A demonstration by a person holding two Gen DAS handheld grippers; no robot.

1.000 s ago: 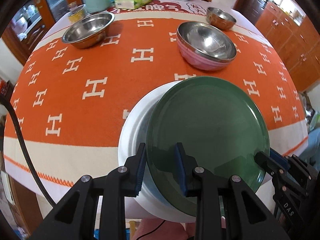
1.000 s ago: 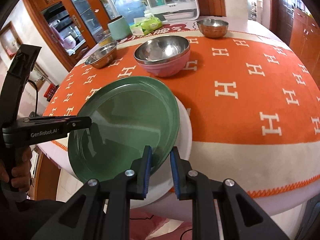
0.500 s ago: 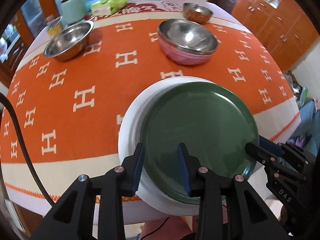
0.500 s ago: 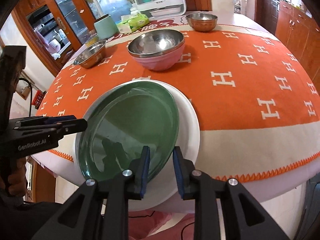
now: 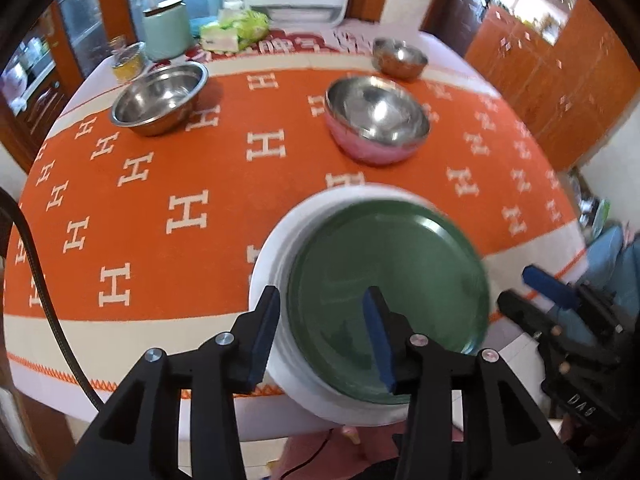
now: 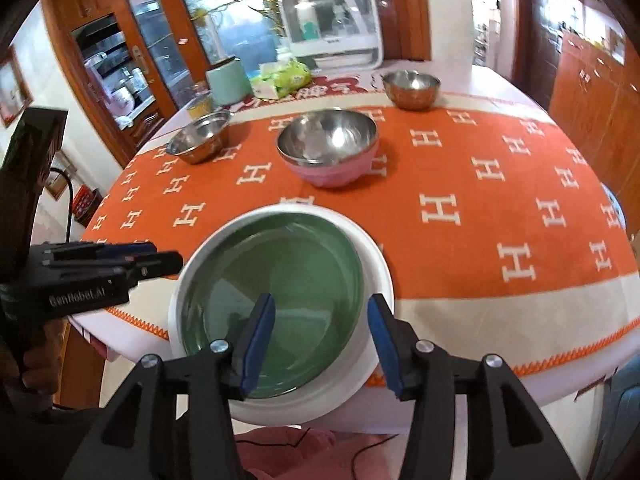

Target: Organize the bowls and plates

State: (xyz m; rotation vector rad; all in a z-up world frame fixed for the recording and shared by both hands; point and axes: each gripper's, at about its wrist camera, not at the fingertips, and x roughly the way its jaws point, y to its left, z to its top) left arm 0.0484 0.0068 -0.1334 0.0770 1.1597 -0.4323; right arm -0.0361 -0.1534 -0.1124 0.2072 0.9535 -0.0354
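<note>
A green plate (image 5: 384,284) lies on a larger white plate (image 5: 272,248) at the table's near edge; both overhang it. They also show in the right wrist view, green plate (image 6: 280,280) on white plate (image 6: 376,264). My left gripper (image 5: 322,332) is open at the plates' near left rim. My right gripper (image 6: 322,340) is open over the near right rim. A pink bowl with a steel bowl inside (image 5: 376,120) stands behind the plates. A steel bowl (image 5: 158,98) sits at the far left and a small steel bowl (image 5: 400,58) at the far right.
The table carries an orange cloth with white H marks (image 5: 160,184). At its far end stand a mint canister (image 5: 166,28), a tissue pack (image 5: 236,30), a yellow jar (image 5: 128,62) and a white appliance (image 6: 332,28). Wooden cabinets (image 5: 552,80) line the right.
Both grippers have opened and let go of the green plate, which now rests flat on the white plate. Both grippers have drawn back and risen a little.
</note>
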